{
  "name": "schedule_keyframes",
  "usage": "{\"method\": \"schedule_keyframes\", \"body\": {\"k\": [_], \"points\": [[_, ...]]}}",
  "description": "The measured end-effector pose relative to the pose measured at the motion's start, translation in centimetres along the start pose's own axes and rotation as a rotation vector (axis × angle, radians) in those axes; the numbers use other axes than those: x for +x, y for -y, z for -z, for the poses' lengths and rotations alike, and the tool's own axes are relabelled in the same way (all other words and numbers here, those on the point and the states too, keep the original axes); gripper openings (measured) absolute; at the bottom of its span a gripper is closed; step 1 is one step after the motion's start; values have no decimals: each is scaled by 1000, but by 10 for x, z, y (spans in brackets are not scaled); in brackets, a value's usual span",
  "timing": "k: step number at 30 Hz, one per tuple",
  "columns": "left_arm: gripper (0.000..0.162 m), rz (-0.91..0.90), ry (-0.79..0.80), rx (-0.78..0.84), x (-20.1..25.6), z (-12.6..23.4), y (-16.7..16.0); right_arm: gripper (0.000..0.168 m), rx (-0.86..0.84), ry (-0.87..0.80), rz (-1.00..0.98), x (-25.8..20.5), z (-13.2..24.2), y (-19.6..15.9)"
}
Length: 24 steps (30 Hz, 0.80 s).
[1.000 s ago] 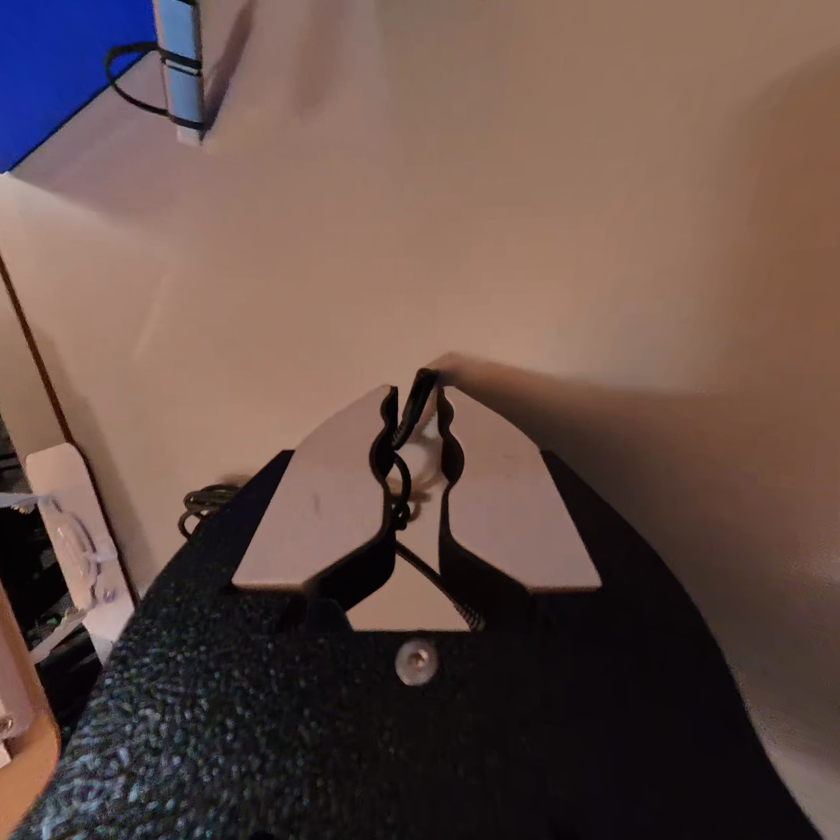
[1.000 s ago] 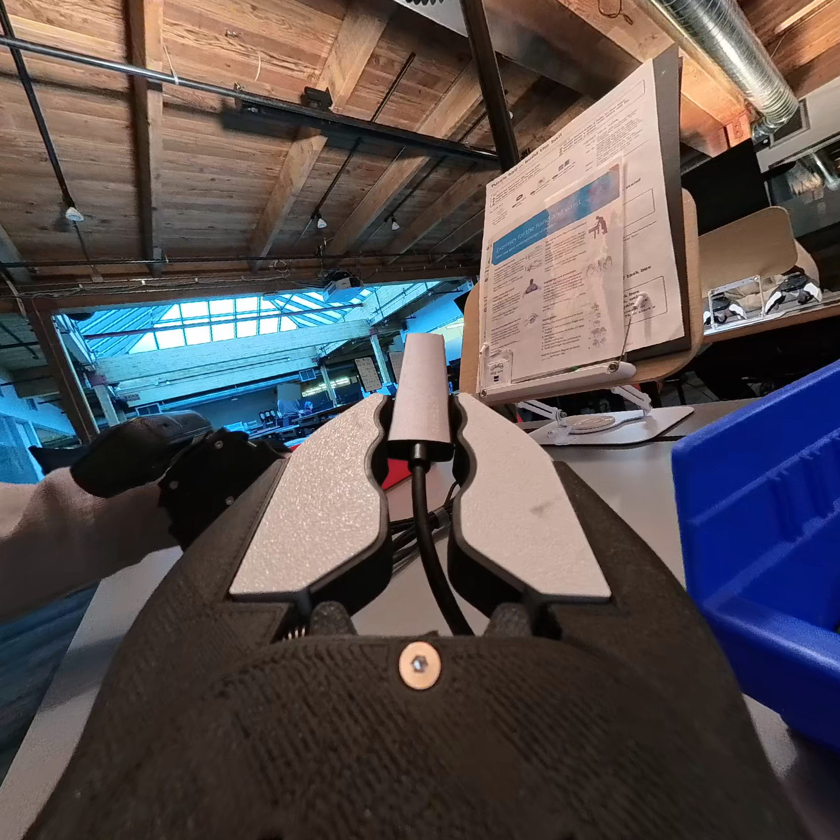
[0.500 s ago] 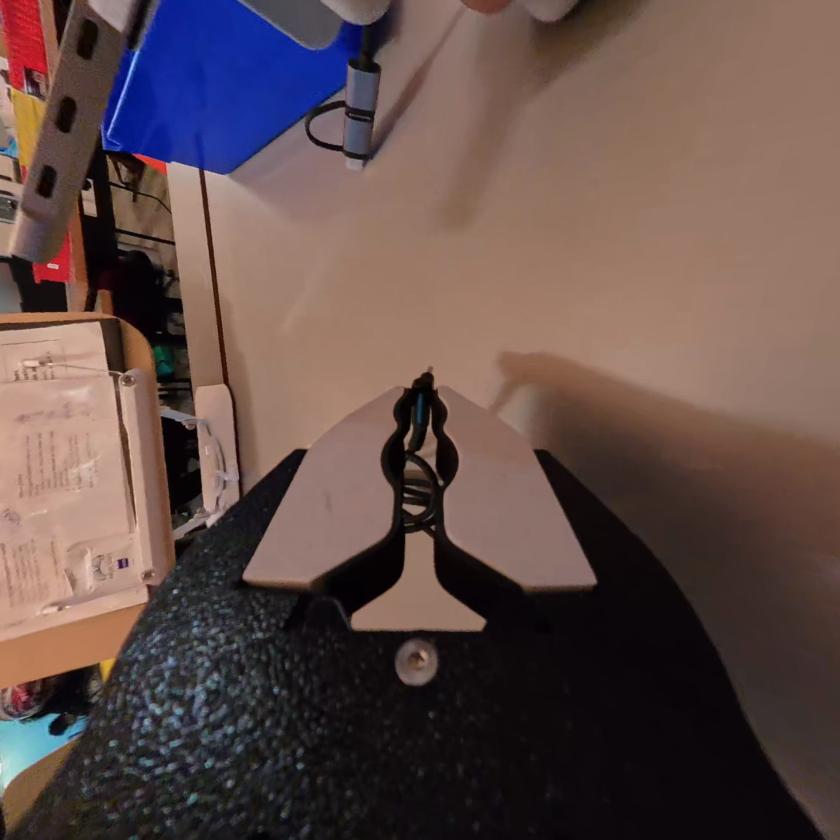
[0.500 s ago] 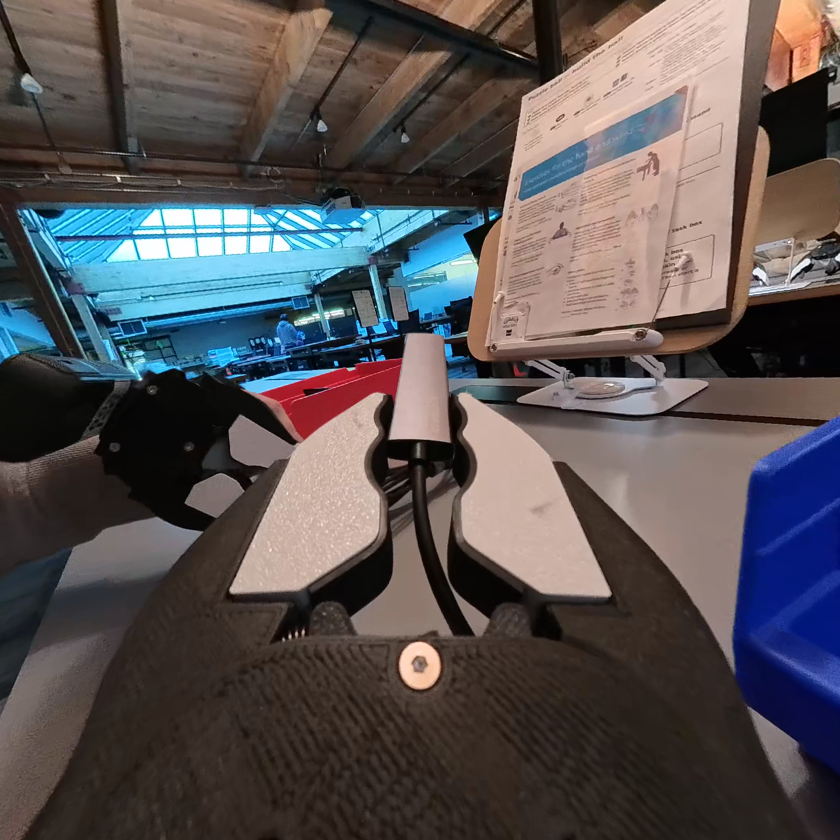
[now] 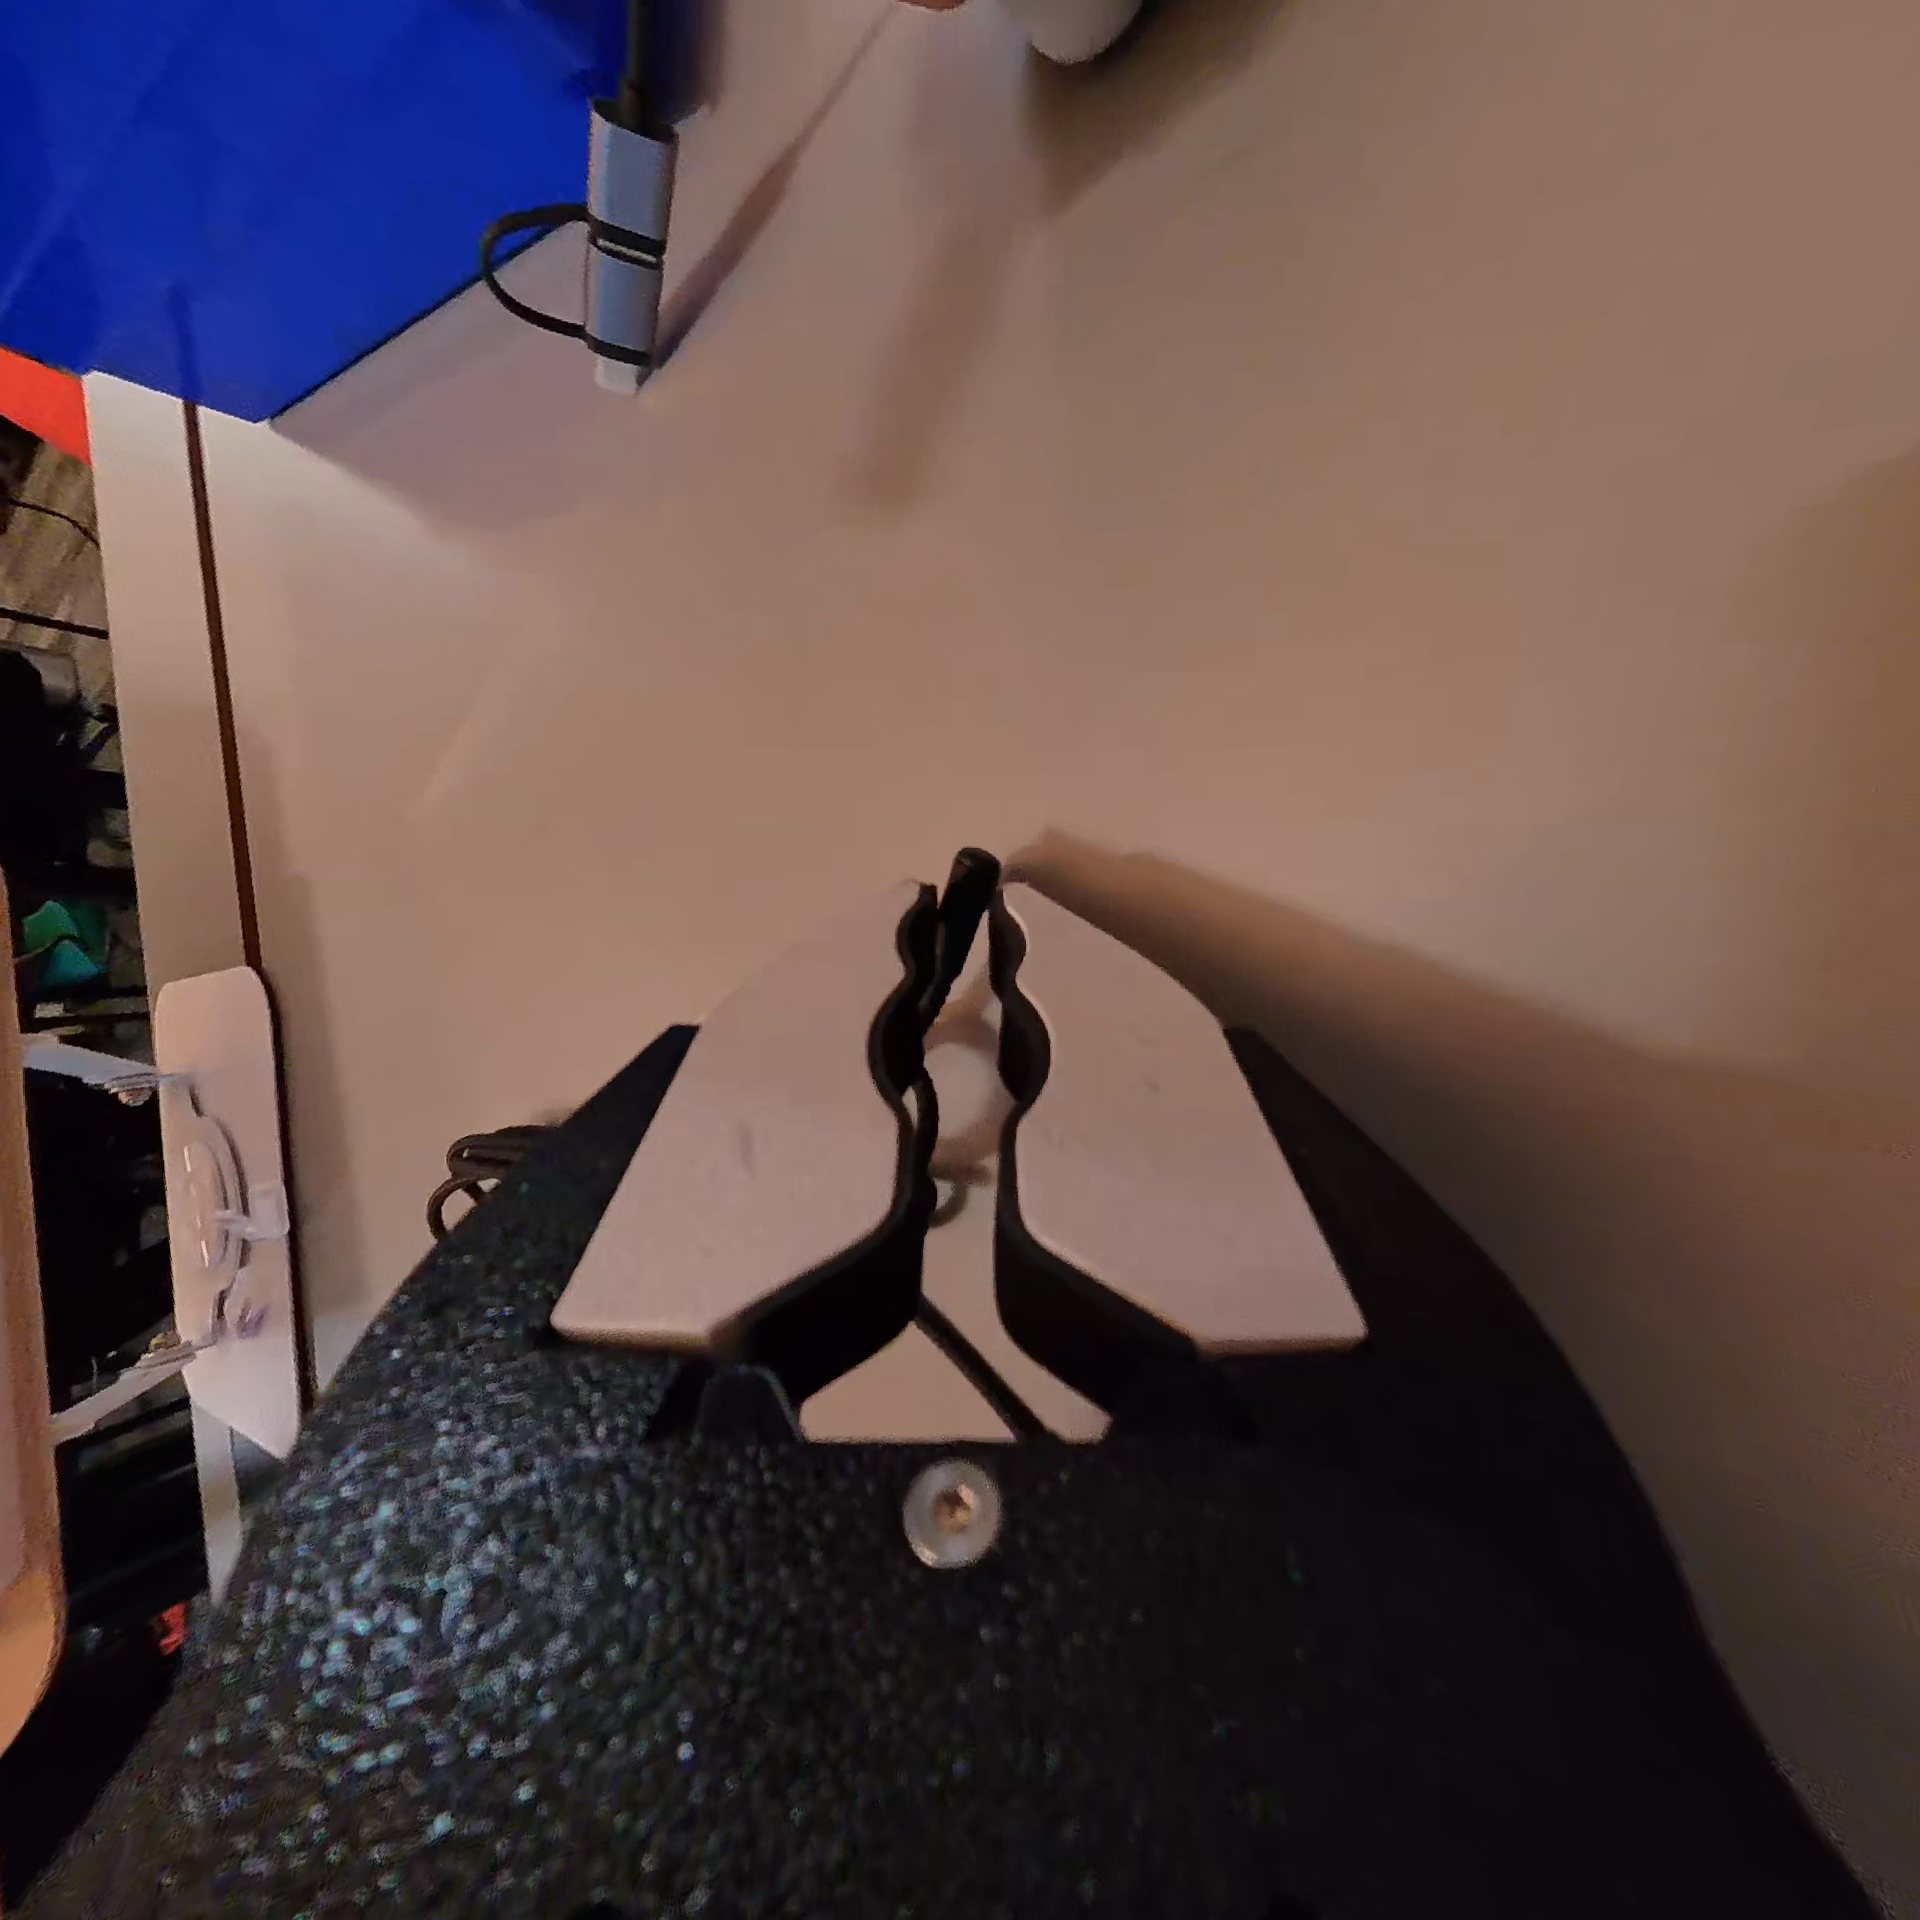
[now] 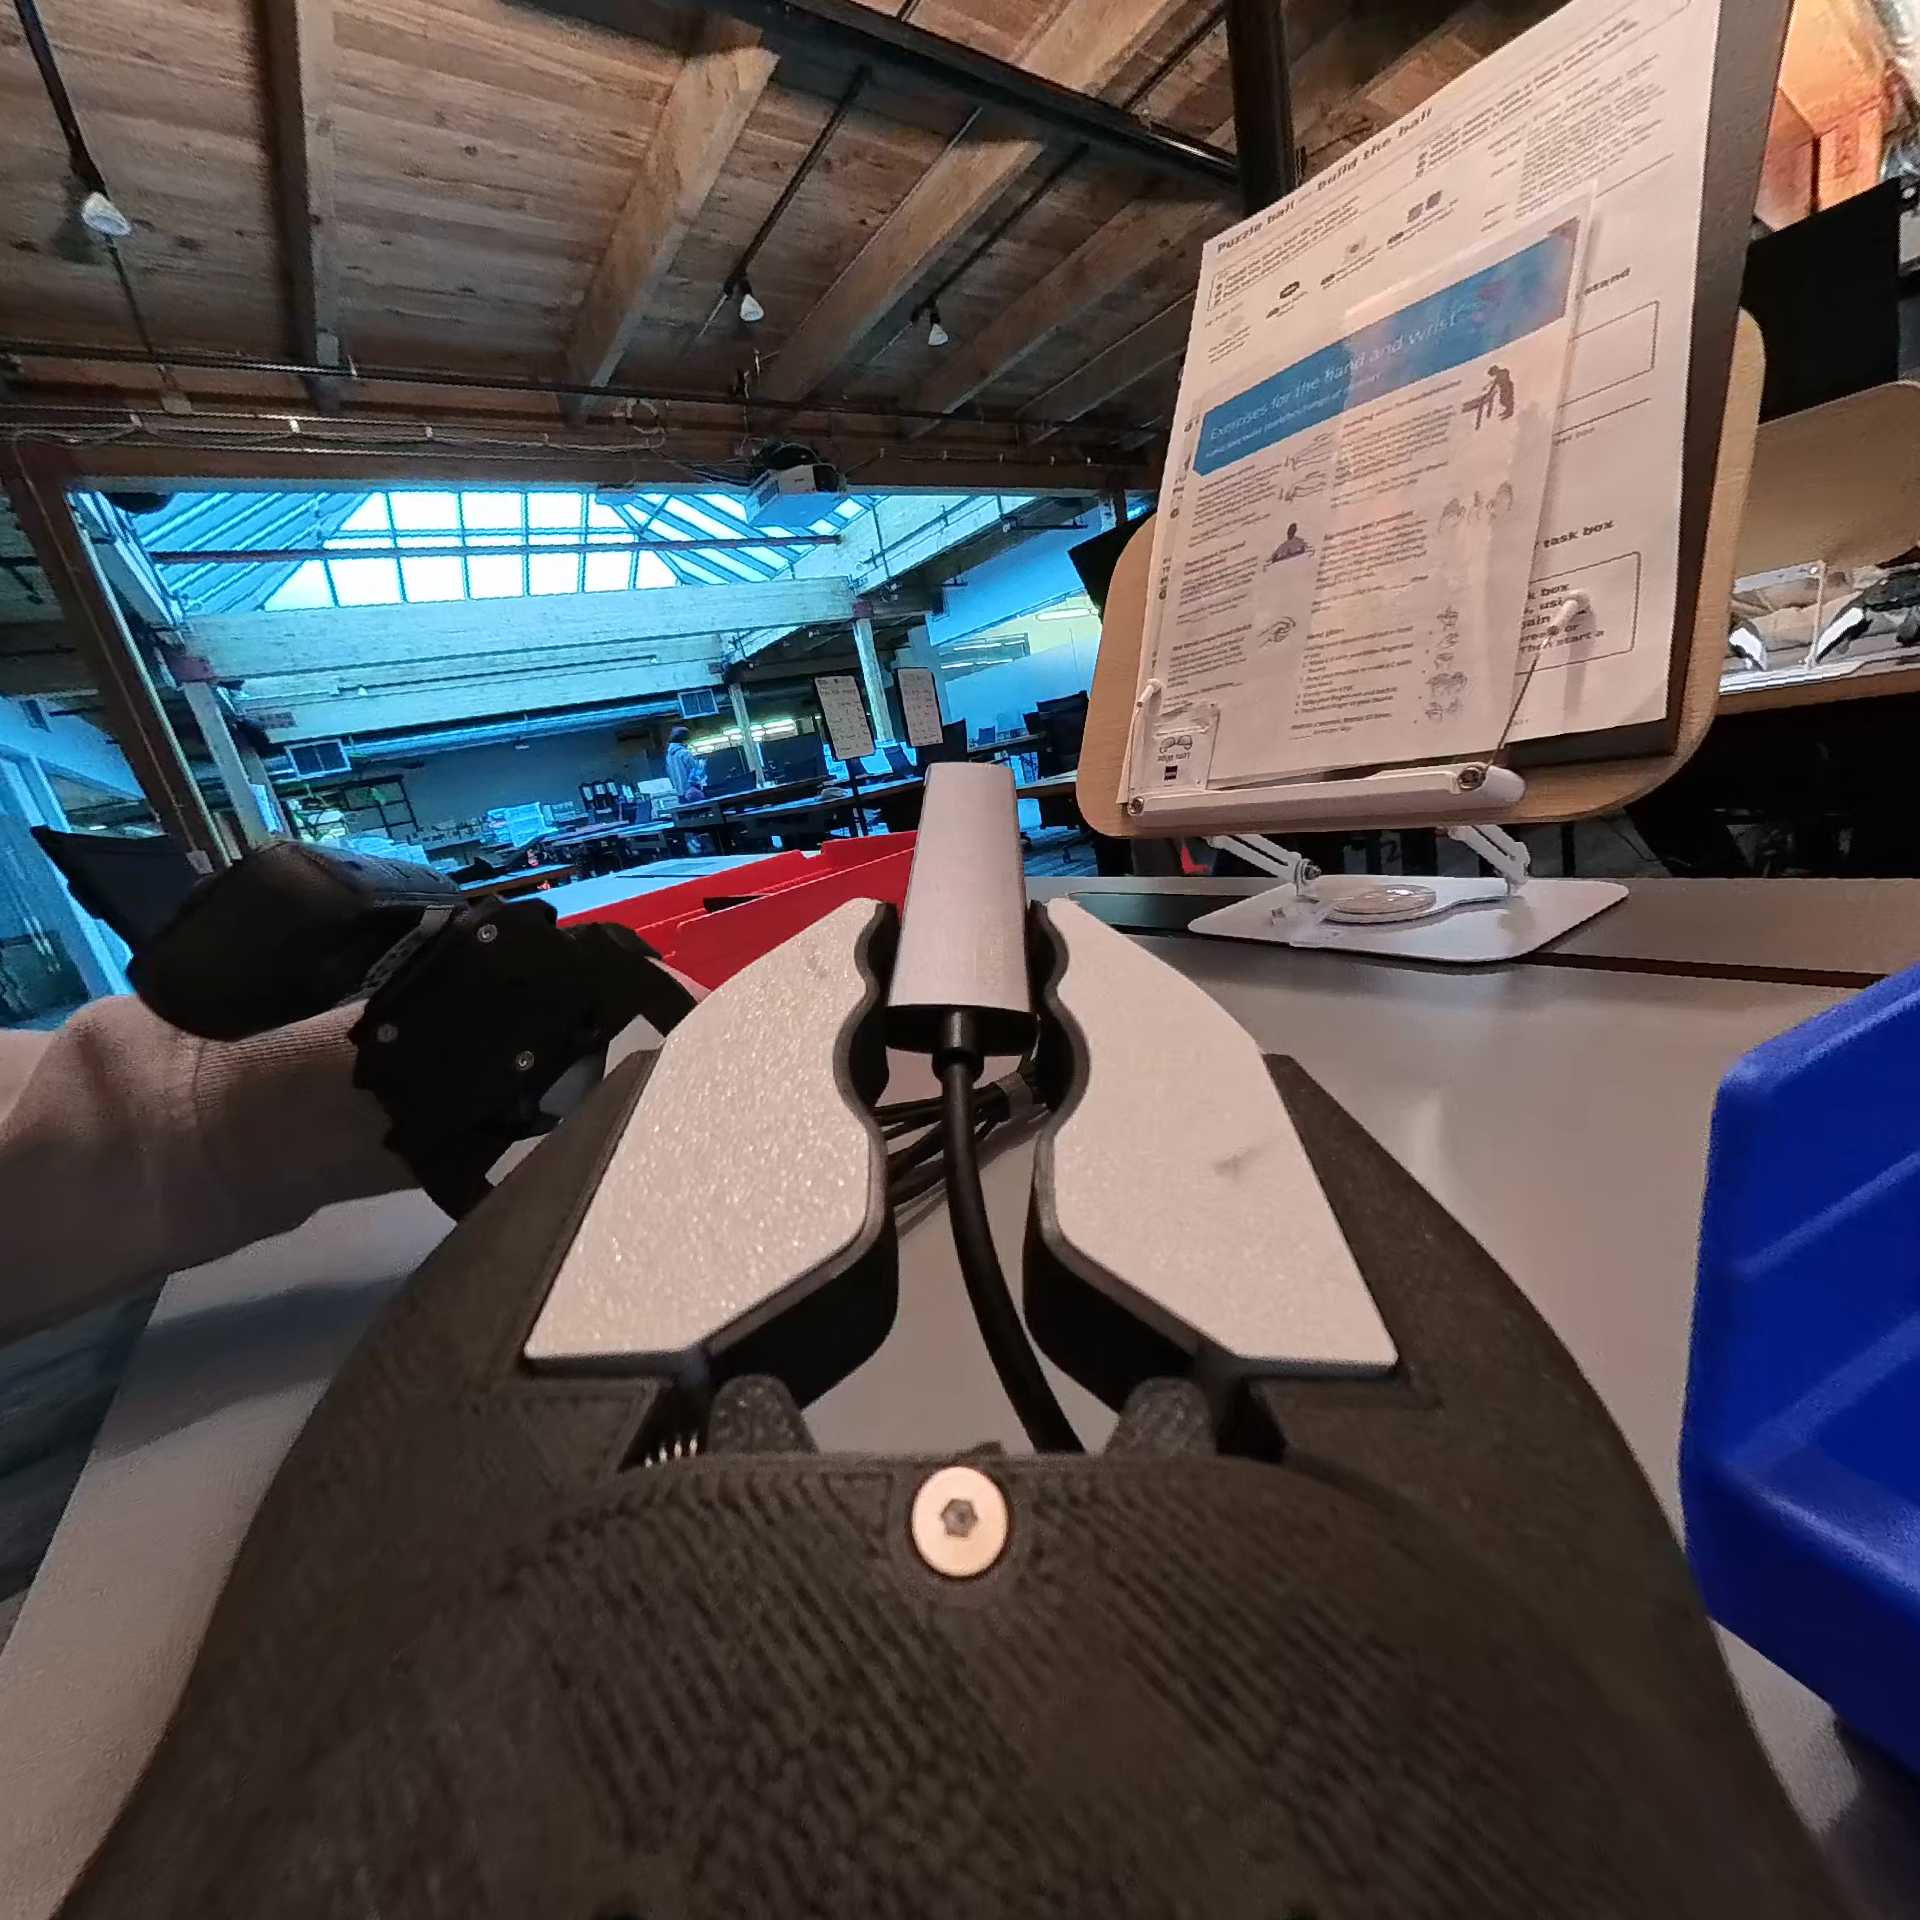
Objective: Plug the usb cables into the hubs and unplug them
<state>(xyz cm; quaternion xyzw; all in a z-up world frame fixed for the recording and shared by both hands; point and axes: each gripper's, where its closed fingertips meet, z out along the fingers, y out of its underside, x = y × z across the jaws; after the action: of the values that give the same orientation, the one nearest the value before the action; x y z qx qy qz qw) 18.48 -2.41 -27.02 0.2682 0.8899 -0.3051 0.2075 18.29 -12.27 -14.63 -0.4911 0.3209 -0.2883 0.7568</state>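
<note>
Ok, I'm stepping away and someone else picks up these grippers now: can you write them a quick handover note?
Left gripper: shut on the thin black usb cable plug, above the beige table.
Right gripper: shut on the slim grey metal hub, its black lead running back between the fingers.
A second grey adapter lies by the blue plastic bin.
Done: both parts gripped.
Left: bring the plug to the hub, insert, then unplug.

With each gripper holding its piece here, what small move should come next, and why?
Probably bring the left gripper toward the right one and line up its black cable plug with the grey hub. The right gripper is shut on the hub, held upright above the table, and the left is shut on the plug, but the two pieces are still apart.
</note>
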Motion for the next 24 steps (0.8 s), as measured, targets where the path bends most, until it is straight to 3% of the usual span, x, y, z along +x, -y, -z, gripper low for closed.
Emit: {"method": "schedule_keyframes", "body": {"k": [6,12,17,21,24], "points": [[7,-76,14,-84,-4,3,0,24,-19,8,4,-1,-2,-2],[6,-154,497,-104,-46,41,26,24,-148,3,50,-6,-13,-19],[6,-243,854,-182,-53,76,36,24,-218,40,84,-16,-17,-30],[7,-328,917,-202,-44,79,34,24,-255,46,102,-19,-19,-35],[7,-250,916,-181,-52,81,29,24,-256,35,86,-18,-20,-36]]}}
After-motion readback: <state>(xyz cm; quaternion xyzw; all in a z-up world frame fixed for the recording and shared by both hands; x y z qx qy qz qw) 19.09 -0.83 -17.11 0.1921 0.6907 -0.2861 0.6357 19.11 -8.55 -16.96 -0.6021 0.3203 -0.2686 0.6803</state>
